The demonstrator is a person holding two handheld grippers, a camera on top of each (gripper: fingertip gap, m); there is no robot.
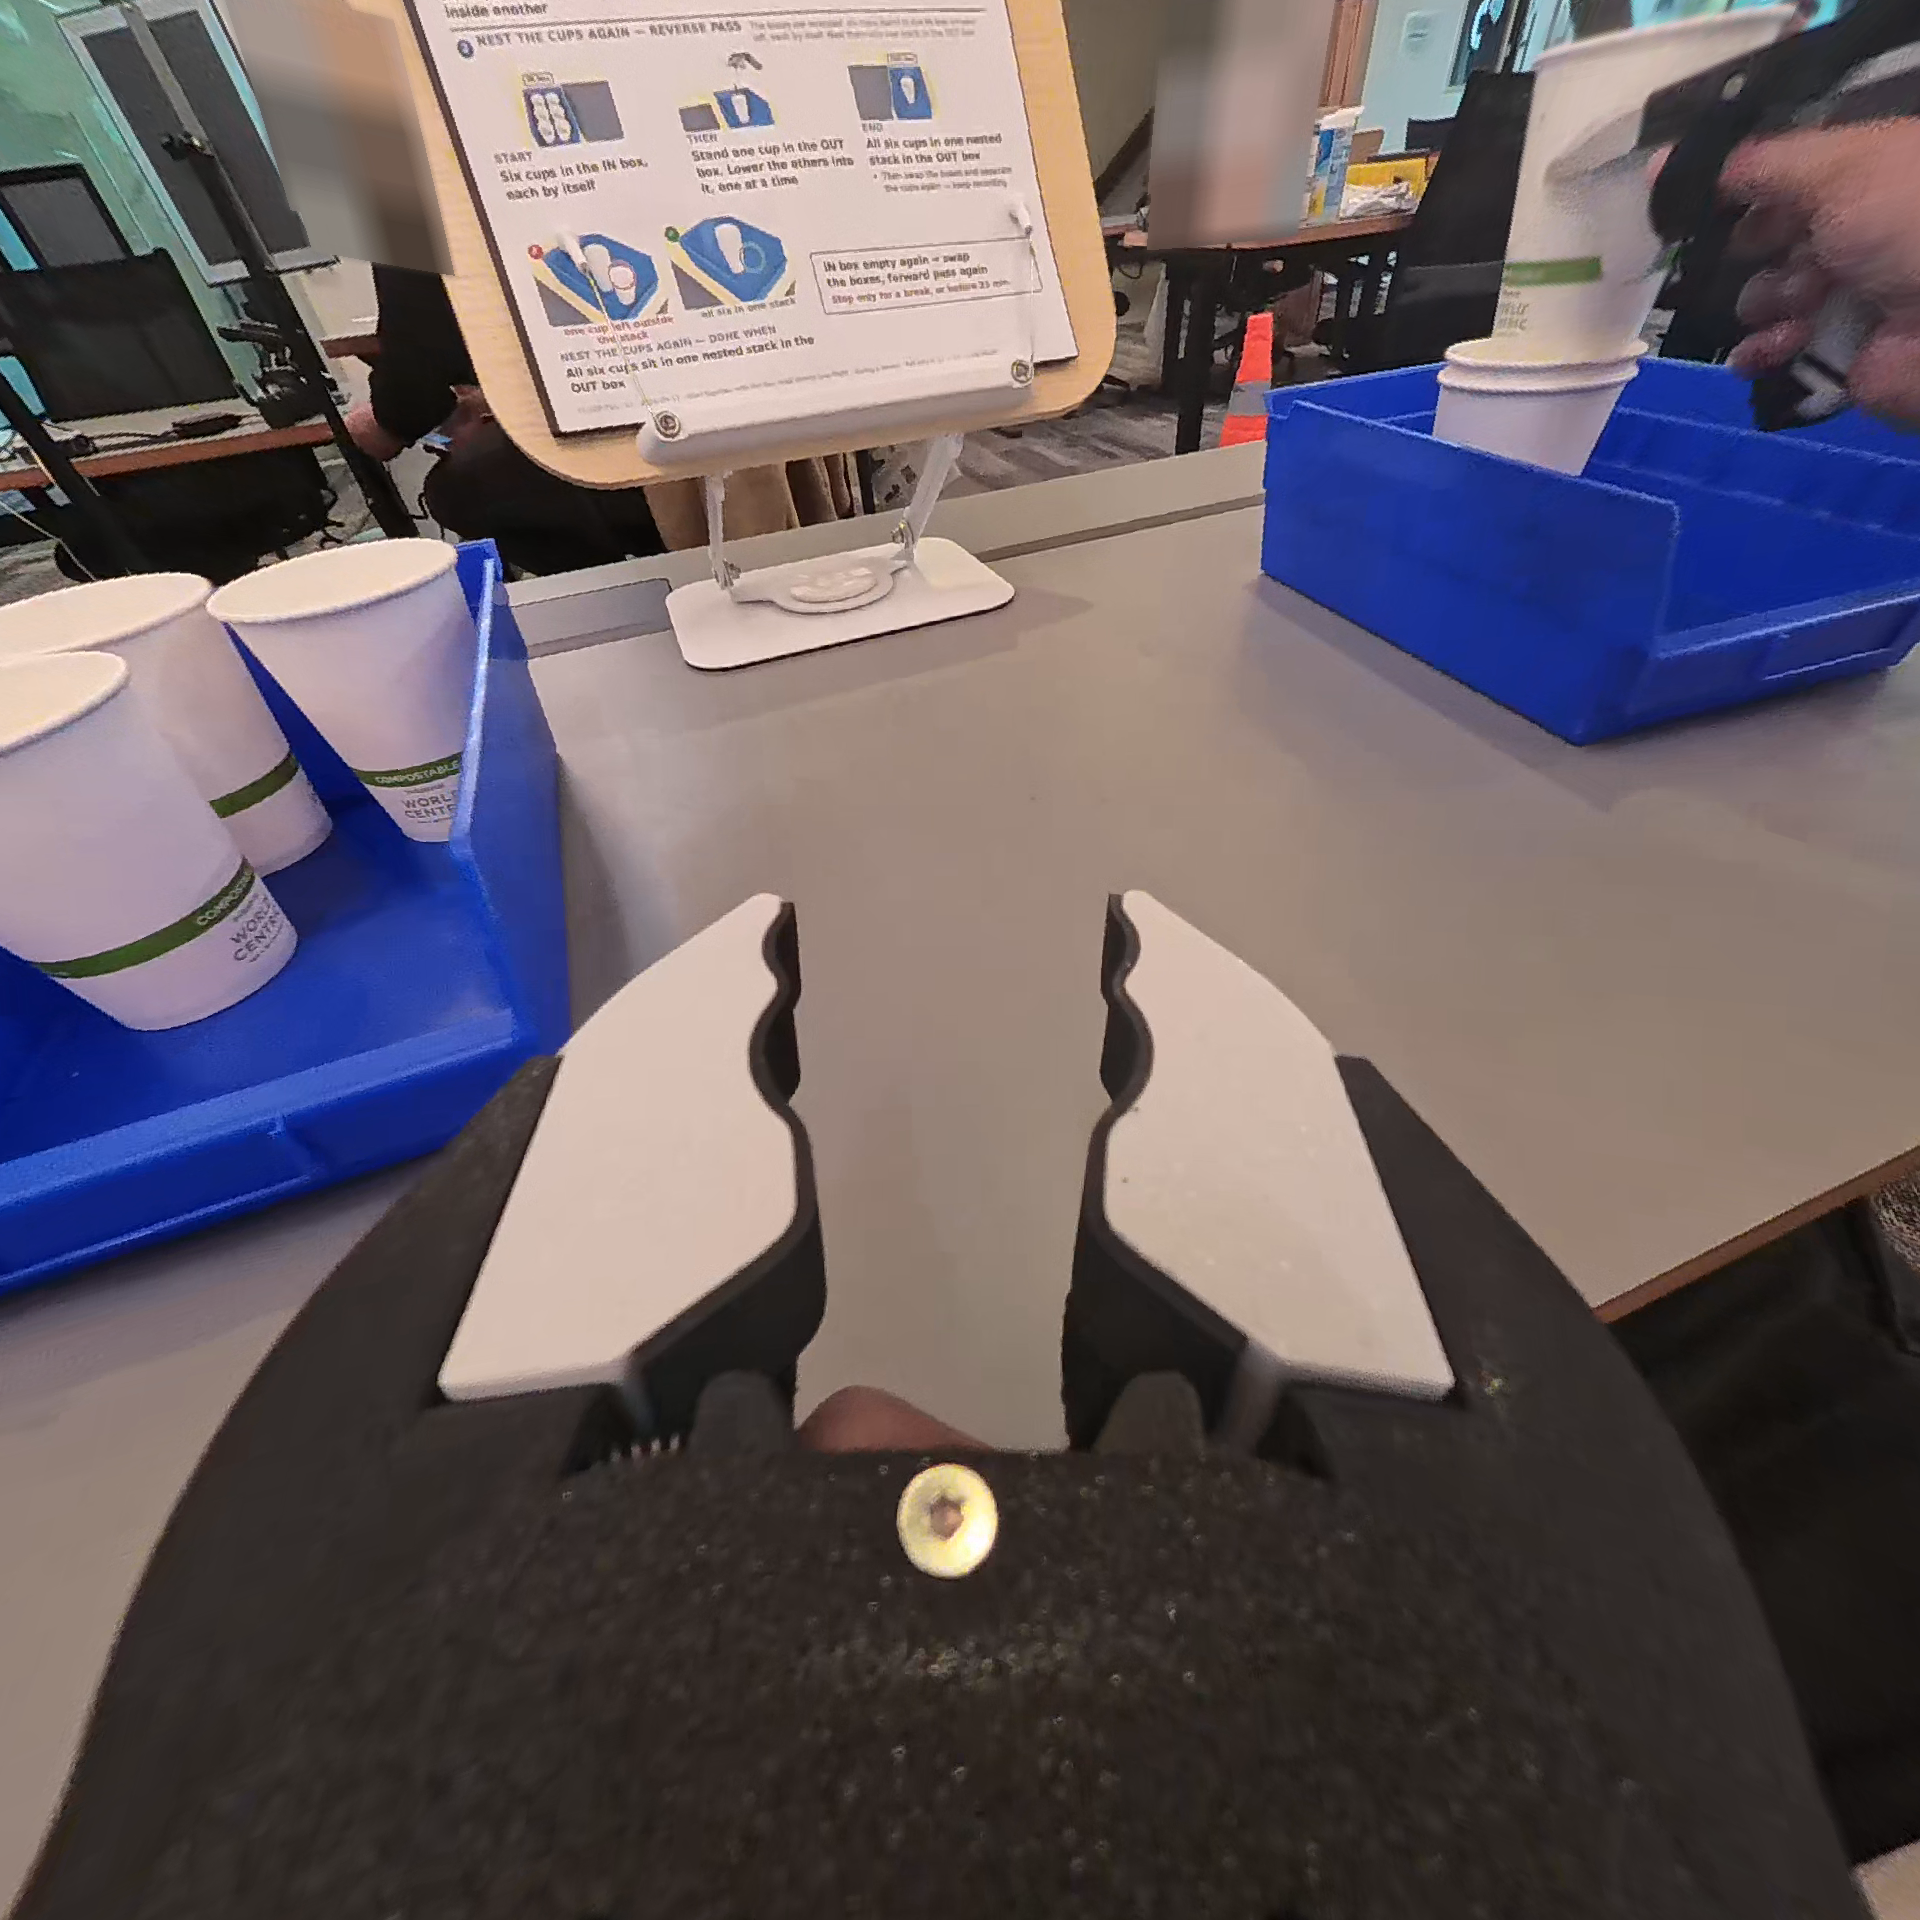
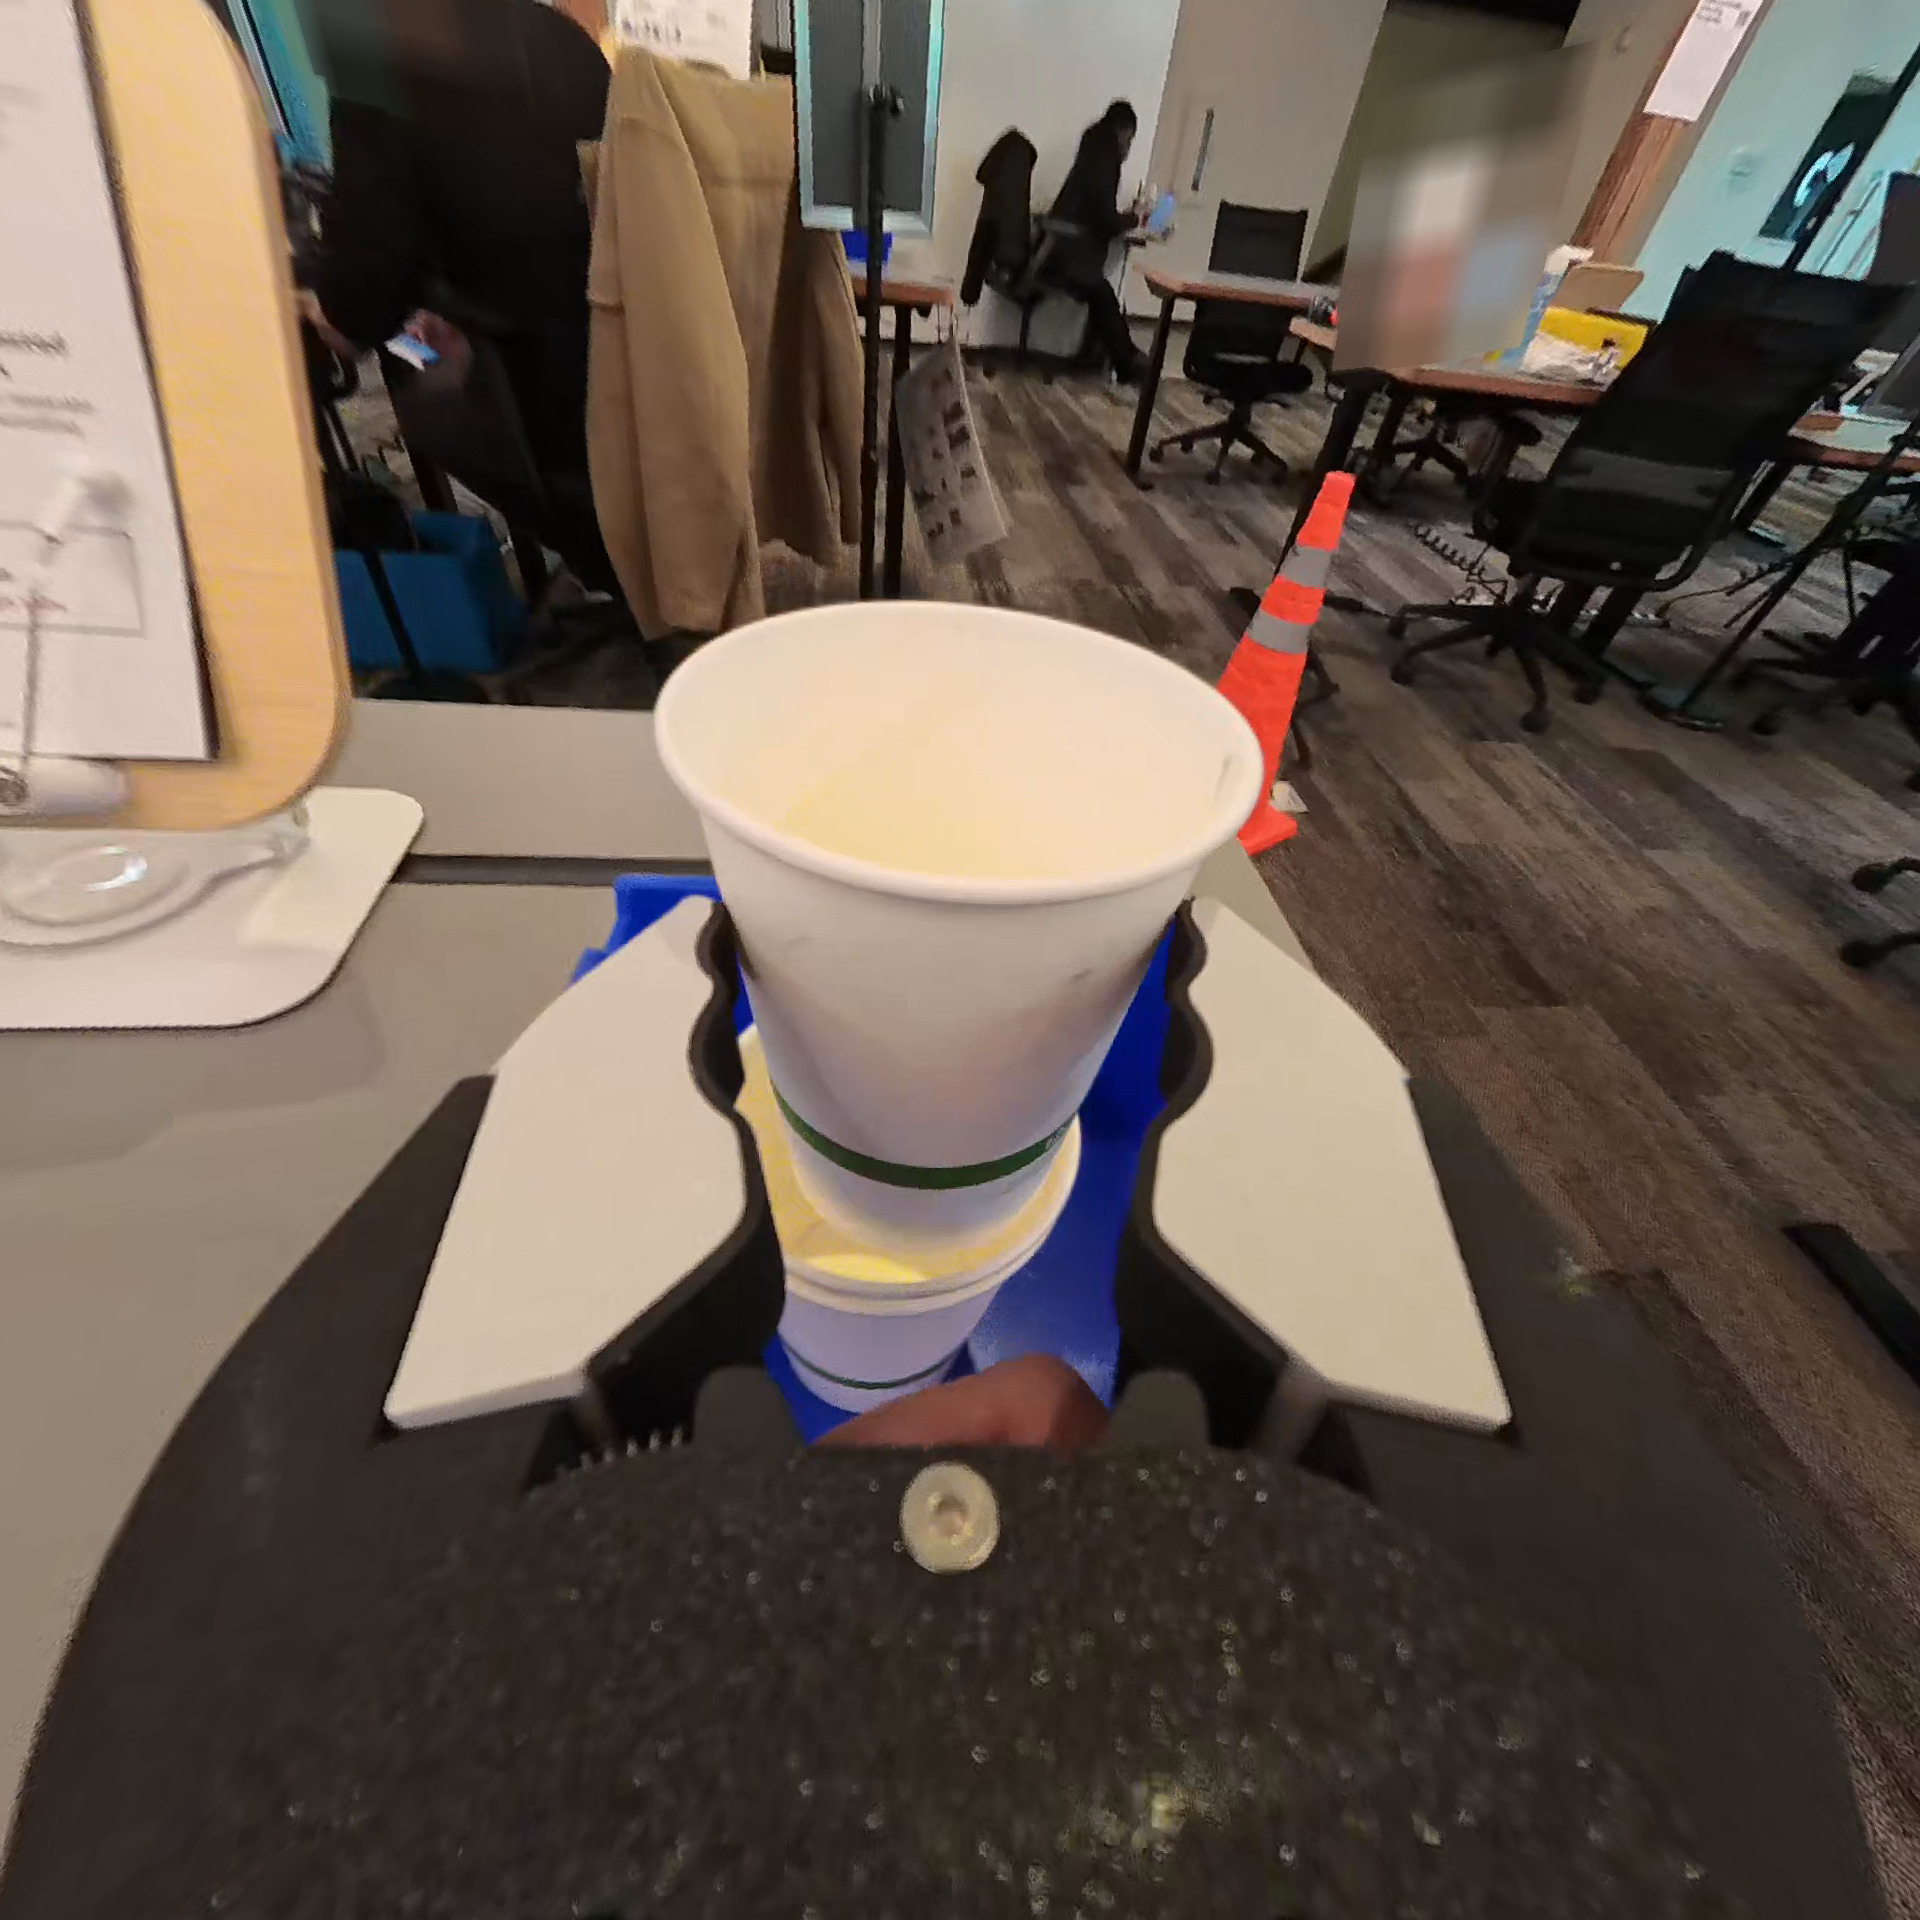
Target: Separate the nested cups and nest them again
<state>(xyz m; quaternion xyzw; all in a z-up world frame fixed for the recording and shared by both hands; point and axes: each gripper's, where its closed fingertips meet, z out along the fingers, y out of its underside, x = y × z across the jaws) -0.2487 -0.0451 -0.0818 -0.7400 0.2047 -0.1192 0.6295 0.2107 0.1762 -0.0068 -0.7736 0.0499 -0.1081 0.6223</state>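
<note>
Risk: our right tool (image 2: 951, 935), clamped on a tilted cup (image 2: 935, 914) entering the stack (image 2: 894, 1309) in the right bin (image 1: 1455, 582), could jam or tip it. Left tool (image 1: 951, 935) hangs wide, empty, over the surface (image 1: 1039, 790).

— Where are the white paper cups?
— Three loose cups (image 1: 156, 810) stand upright in the left blue bin (image 1: 312, 1091).
— And the rest?
— A tilted cup (image 2: 935, 935) sits partly inside the nested stack (image 2: 883, 1320) in the right blue bin (image 1: 1507, 582).
</note>
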